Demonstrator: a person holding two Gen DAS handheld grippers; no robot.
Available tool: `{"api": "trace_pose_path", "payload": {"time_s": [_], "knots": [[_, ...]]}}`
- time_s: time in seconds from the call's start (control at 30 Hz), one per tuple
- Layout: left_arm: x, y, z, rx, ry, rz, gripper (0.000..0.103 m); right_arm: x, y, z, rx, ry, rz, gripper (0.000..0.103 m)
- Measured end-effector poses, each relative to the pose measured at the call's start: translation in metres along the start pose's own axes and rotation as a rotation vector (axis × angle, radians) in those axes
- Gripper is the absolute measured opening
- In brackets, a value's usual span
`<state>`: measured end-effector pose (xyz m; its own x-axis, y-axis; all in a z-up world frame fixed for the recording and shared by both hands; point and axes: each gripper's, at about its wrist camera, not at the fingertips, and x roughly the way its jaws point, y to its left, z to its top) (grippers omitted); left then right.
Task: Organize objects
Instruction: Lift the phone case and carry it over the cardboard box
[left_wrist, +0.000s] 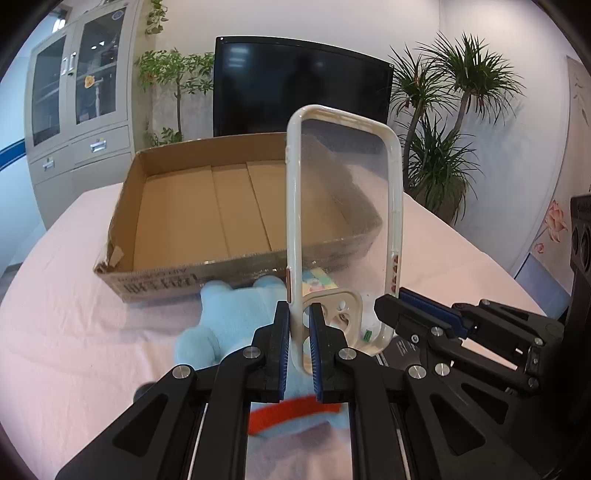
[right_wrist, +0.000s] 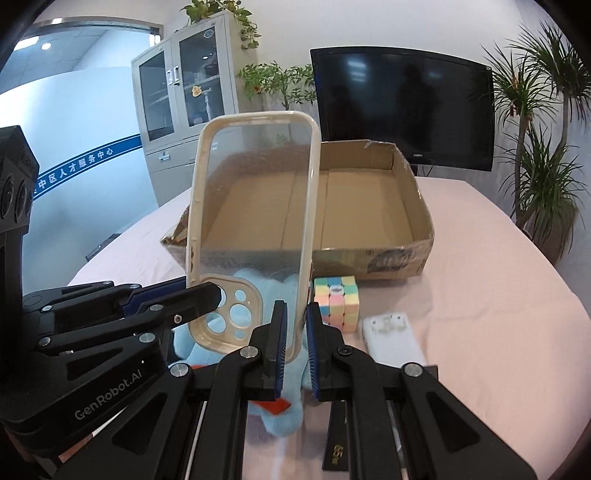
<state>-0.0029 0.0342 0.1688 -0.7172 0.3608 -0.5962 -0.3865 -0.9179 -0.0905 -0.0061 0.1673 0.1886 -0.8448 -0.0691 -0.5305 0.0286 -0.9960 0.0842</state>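
Observation:
A clear phone case with a cream rim (left_wrist: 343, 206) stands upright, held above the table by both grippers. My left gripper (left_wrist: 300, 321) is shut on its left edge near the camera cutout. My right gripper (right_wrist: 296, 317) is shut on the case (right_wrist: 255, 206) at its right edge; it also shows in the left wrist view (left_wrist: 395, 306). The left gripper shows in the right wrist view (right_wrist: 210, 291). An open, empty cardboard box (left_wrist: 192, 280) (right_wrist: 402, 258) lies just behind. A blue plush toy (left_wrist: 229, 314) (right_wrist: 280, 410) lies under the grippers.
A pastel puzzle cube (right_wrist: 337, 301) and a white charger (right_wrist: 391, 339) lie on the pink tablecloth (right_wrist: 498, 325) in front of the box. A black flat box (right_wrist: 338, 439) lies near me. A monitor (right_wrist: 402, 107), cabinet (left_wrist: 70, 110) and plants (left_wrist: 443, 122) stand behind the table.

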Motion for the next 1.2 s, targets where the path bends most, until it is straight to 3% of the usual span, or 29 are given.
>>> {"api": "trace_pose_path", "payload": {"time_s": [0.47, 0.83, 1.2], "knots": [[0.021, 0.029, 0.057, -0.036, -0.032, 0.016, 0.007, 0.031, 0.008, 0.051, -0.058, -0.040, -0.003, 0.009], [0.067, 0.056, 0.101, -0.043, -0.031, 0.037, 0.007, 0.075, 0.005, 0.087, -0.060, -0.047, -0.023, 0.009], [0.123, 0.083, 0.136, -0.077, 0.027, 0.012, 0.007, 0.126, 0.000, 0.116, -0.046, -0.009, -0.035, 0.008]]}}
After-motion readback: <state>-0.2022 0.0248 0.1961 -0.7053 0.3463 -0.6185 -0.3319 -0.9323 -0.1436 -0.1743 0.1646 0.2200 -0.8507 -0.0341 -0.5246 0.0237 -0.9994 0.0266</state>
